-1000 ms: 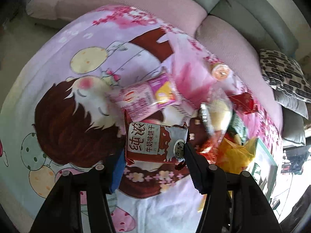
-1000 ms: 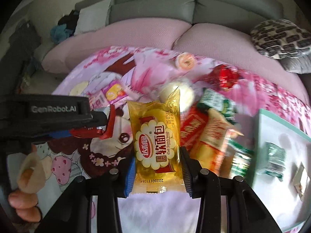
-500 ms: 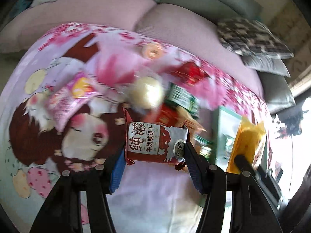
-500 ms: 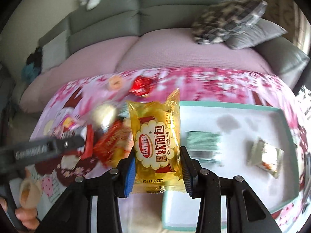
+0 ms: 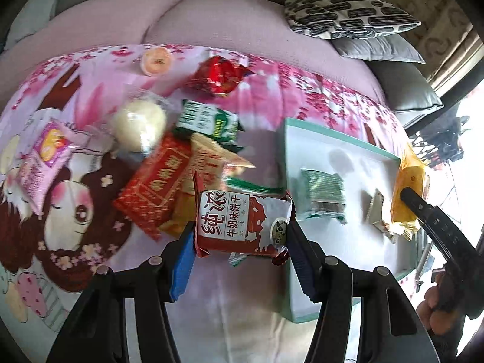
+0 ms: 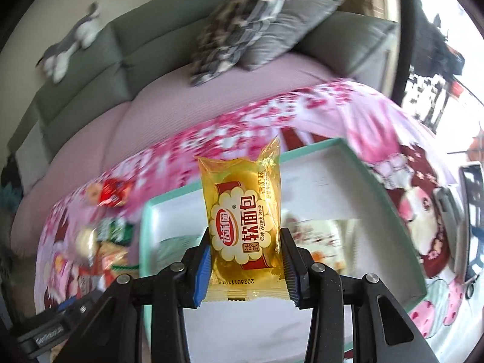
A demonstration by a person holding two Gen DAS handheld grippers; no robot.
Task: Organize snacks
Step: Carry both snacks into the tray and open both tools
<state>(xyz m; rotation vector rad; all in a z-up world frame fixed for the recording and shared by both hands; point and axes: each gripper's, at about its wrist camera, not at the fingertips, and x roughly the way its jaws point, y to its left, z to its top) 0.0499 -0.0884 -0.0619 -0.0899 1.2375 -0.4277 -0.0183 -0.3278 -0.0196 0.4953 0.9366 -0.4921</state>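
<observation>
My left gripper (image 5: 240, 240) is shut on a red-and-white biscuit packet (image 5: 239, 220), held above the blanket just left of the teal-rimmed white tray (image 5: 338, 145). My right gripper (image 6: 244, 251) is shut on a yellow soft-bread packet (image 6: 243, 220), hanging over the tray (image 6: 360, 166). The same yellow packet (image 5: 408, 193) shows at the tray's far right in the left wrist view. A green packet (image 5: 325, 195) and a small silver packet (image 5: 375, 208) lie in the tray. Loose snacks lie in a heap on the blanket: a red packet (image 5: 154, 186), a green packet (image 5: 208, 121), a round white bun (image 5: 139, 125).
A pink packet (image 5: 42, 157), a red foil snack (image 5: 219, 75) and an orange jelly cup (image 5: 155, 60) lie further out on the cartoon blanket (image 5: 60, 211). A pink-covered sofa (image 6: 151, 115) with patterned cushions (image 5: 348, 12) lies behind. A person's hand (image 5: 438, 305) holds the right gripper.
Both grippers swung right with their packets, away from the snack heap. The right one came over the tray; the left one reached the tray's left edge. Both wrists rolled.
</observation>
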